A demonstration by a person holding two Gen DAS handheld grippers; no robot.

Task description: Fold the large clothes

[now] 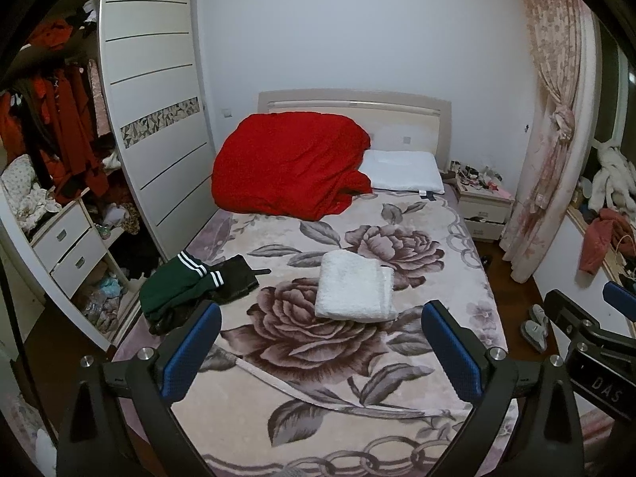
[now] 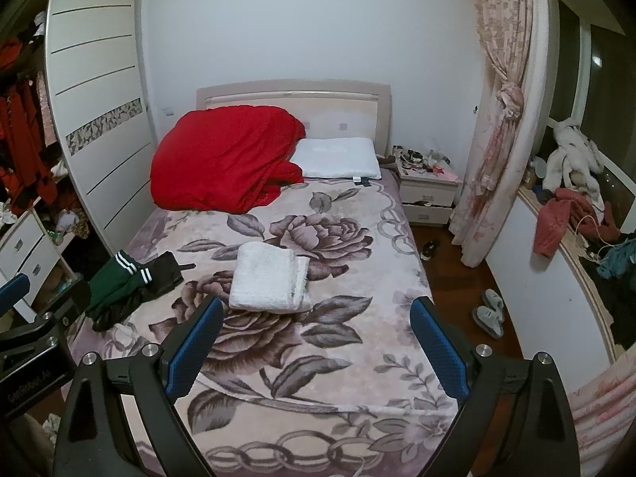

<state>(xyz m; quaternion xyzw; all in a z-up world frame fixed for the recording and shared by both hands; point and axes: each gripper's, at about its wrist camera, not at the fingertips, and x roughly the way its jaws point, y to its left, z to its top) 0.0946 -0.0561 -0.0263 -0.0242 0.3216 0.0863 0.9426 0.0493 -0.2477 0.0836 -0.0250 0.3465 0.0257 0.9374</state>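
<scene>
- Covering the bed [image 1: 469,278] is a plush blanket printed with large mauve roses, grey leaves and a chain-link border; its pile looks soft and short.
- A folded white garment [image 1: 355,286], thick and nubbly like terry, lies as a neat rectangle near the middle of the blanket, its layered edges showing on the right side.
- A dark green garment [image 1: 175,286] with white stripes lies crumpled with a black piece at the bed's left edge, well apart from the white one.
- A puffy red quilt [image 1: 290,167] is heaped against the headboard, just beside a smooth white pillow [image 1: 405,173].
- The left gripper [image 1: 320,353] hangs above the foot of the bed, tilted downward, its blue textured pads [image 1: 190,351] spread wide with nothing between them.
- The right gripper [image 2: 318,348] is angled down likewise, jaws wide apart and empty, clear of the fabric.
- A white wardrobe [image 1: 155,119] with slatted doors stands to the left.
</scene>
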